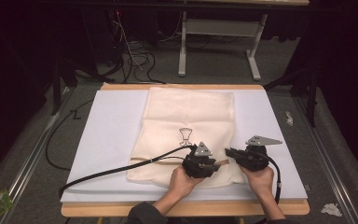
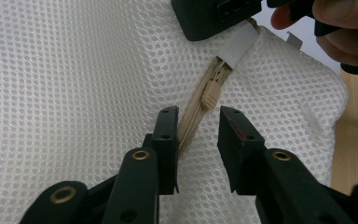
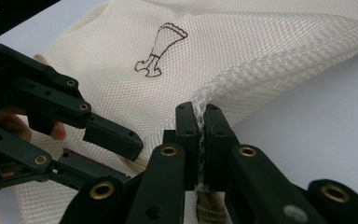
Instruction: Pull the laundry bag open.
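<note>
A cream mesh laundry bag (image 1: 186,116) with a small brown printed figure (image 3: 161,49) lies flat on the white board (image 1: 107,126). Its tan zipper runs along the near end. In the left gripper view the zipper pull (image 2: 210,93) lies just ahead of my left gripper (image 2: 198,121). The jaws stand apart on either side of the zipper tape and do not press on it. My right gripper (image 3: 200,114) is shut on a pinched fold of the bag's mesh edge (image 3: 223,79) next to the zipper's end. The two grippers face each other at the bag's near right corner (image 1: 221,161).
The board rests on a wooden tabletop (image 1: 182,208) whose edge shows at the front. A black cable (image 1: 121,169) trails left from the left gripper across the bag and board. Beyond the table are a desk frame (image 1: 219,42), loose wires and grey floor.
</note>
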`<state>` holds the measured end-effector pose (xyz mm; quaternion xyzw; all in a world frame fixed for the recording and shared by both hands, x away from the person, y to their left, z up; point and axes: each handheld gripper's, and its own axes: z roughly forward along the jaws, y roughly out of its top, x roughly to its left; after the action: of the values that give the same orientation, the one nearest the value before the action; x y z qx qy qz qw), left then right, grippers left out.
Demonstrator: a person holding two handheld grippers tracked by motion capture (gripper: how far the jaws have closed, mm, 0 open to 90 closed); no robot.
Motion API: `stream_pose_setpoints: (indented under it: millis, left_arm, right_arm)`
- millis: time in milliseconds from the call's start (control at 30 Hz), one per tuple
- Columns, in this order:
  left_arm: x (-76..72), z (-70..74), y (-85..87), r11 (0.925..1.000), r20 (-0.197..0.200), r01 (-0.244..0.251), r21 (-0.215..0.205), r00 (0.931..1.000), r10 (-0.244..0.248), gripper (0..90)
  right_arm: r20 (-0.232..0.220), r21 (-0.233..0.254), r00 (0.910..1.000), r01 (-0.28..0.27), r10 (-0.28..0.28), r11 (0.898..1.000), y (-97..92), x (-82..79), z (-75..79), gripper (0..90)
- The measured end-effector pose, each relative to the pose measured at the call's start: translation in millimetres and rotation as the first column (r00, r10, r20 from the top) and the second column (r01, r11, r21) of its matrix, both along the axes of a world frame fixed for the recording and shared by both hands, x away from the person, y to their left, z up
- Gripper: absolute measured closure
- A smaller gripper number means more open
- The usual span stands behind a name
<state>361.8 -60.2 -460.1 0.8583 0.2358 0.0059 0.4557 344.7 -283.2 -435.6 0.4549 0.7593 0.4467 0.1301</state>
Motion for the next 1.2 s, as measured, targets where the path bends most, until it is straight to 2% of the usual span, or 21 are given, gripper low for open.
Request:
stream_pose_setpoints:
  millis: [100,233,400,467,533,567,700,900,1033,1200]
  left_arm:
    - [-2.0,0.5,0.2,1.0,0.008,0.001,0.002,1.0,-0.001,70.8]
    - [-3.4,2.9,0.4,0.9998,0.013,0.003,-0.02,0.9999,-0.003,70.7]
    - [-0.4,2.8,-0.3,0.9998,0.003,-0.005,-0.02,1.0,0.005,70.7]
    - [-0.1,3.1,-2.4,0.9999,0.007,-0.002,-0.01,1.0,0.002,70.6]
    - [-2.0,2.8,-9.0,0.9998,0.035,0.007,0.021,0.9994,-0.008,69.3]
    - [-2.0,2.3,-10.3,0.9997,0.043,0.008,0.021,0.999,-0.009,67.7]
    - [1.1,-1.8,-12.3,0.9999,0.026,-0.006,0.012,0.9996,0.005,67.8]
    - [-2.7,-1.5,-11.6,0.9998,0.033,0.008,0.016,0.9994,-0.009,68.4]
    - [-4.5,-0.6,-11.1,0.9997,0.045,0.006,0.024,0.999,-0.007,69.4]
    - [-8.5,3.7,-8.9,0.9996,0.077,0.003,0.028,0.997,-0.005,70.2]
  right_arm:
    - [-0.001,-0.005,1.0,-0.002,0.002,1.0,1.1,0.1,-0.1,88.0]
    - [0.0,0.0,1.0,0.0,0.0,1.0,0.9,-0.2,0.7,88.0]
    - [0.001,0.002,1.0,-0.004,0.004,1.0,1.4,0.2,0.6,88.0]
    - [0.001,0.005,1.0,-0.004,0.004,1.0,1.7,-0.2,1.0,88.0]
    - [0.002,0.006,1.0,-0.005,0.005,1.0,2.0,-0.3,0.9,88.0]
    - [0.001,0.007,1.0,-0.004,0.004,1.0,2.2,-0.3,0.8,88.0]
    - [0.001,0.005,1.0,-0.007,0.007,1.0,2.0,-1.5,1.4,88.0]
    - [0.003,0.008,1.0,-0.007,0.007,1.0,1.5,-1.6,-0.2,87.9]
    - [-0.001,0.007,1.0,-0.005,0.005,1.0,1.6,-1.8,-0.7,88.0]
    - [0.001,0.002,1.0,-0.005,0.005,1.0,0.5,-2.4,-0.1,88.0]
